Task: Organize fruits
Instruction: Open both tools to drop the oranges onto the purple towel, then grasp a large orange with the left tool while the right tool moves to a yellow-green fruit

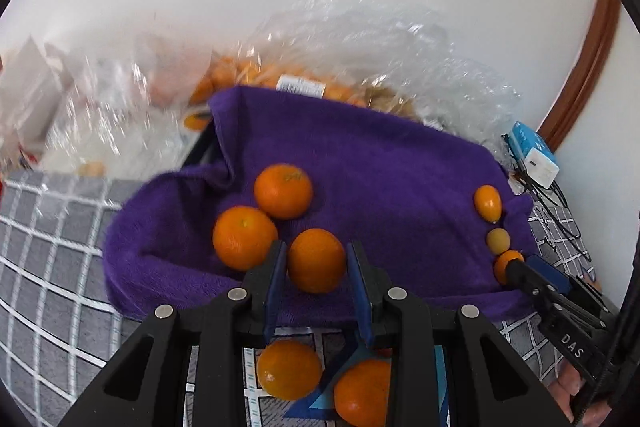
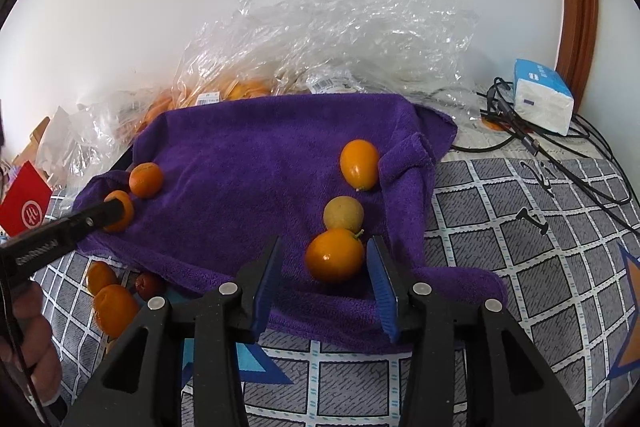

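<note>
A purple towel [image 1: 380, 163] lies on a grey checked mat, also in the right wrist view [image 2: 248, 163]. My left gripper [image 1: 317, 259] is open, its jaws either side of an orange [image 1: 316, 261] on the towel; two more oranges [image 1: 244, 237] [image 1: 283, 191] lie just beyond. My right gripper [image 2: 325, 259] is open around a small orange kumquat [image 2: 335, 254] near the towel's right side. A pale yellow fruit [image 2: 343, 214] and another kumquat [image 2: 359, 165] lie behind it. Each gripper shows in the other's view, the right gripper [image 1: 520, 269] and the left gripper [image 2: 108, 213].
Clear plastic bags with more oranges [image 2: 240, 91] are heaped against the wall. A blue-white tissue pack [image 2: 542, 99] and black cables [image 2: 560, 155] lie at right. Loose oranges [image 1: 288, 369] [image 2: 114, 309] and a small red fruit [image 2: 149, 285] sit on the mat. A red card [image 2: 24, 205] stands at left.
</note>
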The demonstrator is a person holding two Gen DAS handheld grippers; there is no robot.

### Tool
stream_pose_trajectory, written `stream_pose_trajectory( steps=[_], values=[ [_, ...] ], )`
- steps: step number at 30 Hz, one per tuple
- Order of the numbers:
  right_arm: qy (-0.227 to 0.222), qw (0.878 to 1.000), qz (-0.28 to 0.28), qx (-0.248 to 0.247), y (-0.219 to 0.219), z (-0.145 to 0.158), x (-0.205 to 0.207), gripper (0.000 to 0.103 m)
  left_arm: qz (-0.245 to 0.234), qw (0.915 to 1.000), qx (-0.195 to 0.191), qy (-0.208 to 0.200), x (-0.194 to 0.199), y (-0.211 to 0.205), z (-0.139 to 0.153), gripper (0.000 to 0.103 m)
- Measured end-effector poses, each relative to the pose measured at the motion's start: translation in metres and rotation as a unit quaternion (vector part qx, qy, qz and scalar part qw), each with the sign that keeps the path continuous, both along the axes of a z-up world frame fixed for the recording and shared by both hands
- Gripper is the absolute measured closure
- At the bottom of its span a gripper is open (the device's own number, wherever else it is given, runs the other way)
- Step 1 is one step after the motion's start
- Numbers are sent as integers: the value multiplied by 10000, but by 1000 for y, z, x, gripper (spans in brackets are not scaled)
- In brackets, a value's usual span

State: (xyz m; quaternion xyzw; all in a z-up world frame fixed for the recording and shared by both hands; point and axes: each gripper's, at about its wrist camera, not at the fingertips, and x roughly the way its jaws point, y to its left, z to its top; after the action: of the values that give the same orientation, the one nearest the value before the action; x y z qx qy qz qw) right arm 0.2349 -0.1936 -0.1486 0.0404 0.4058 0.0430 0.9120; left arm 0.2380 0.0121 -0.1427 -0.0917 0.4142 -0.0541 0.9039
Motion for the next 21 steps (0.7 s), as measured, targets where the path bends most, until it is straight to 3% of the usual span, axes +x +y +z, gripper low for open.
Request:
stream_pose_trajectory(
  steps=[7, 11, 18, 21],
  values=[
    [-219, 9996, -124, -146, 0, 7, -5, 59, -86, 9996, 233, -168, -3, -5, -1, 73],
    [-313, 9990, -261, -176, -5, 11, -7, 59, -192, 9992, 211, -284, -5, -6, -2, 67],
    [-441, 9969, -615, 212, -26, 21, -10, 59, -55, 9975, 31, -697, -16, 6, 11, 67],
    [-297, 9972, -643, 250, -30, 21, -8, 60, -129, 9963, 234, -814, -22, 10, 23, 67]
  ],
)
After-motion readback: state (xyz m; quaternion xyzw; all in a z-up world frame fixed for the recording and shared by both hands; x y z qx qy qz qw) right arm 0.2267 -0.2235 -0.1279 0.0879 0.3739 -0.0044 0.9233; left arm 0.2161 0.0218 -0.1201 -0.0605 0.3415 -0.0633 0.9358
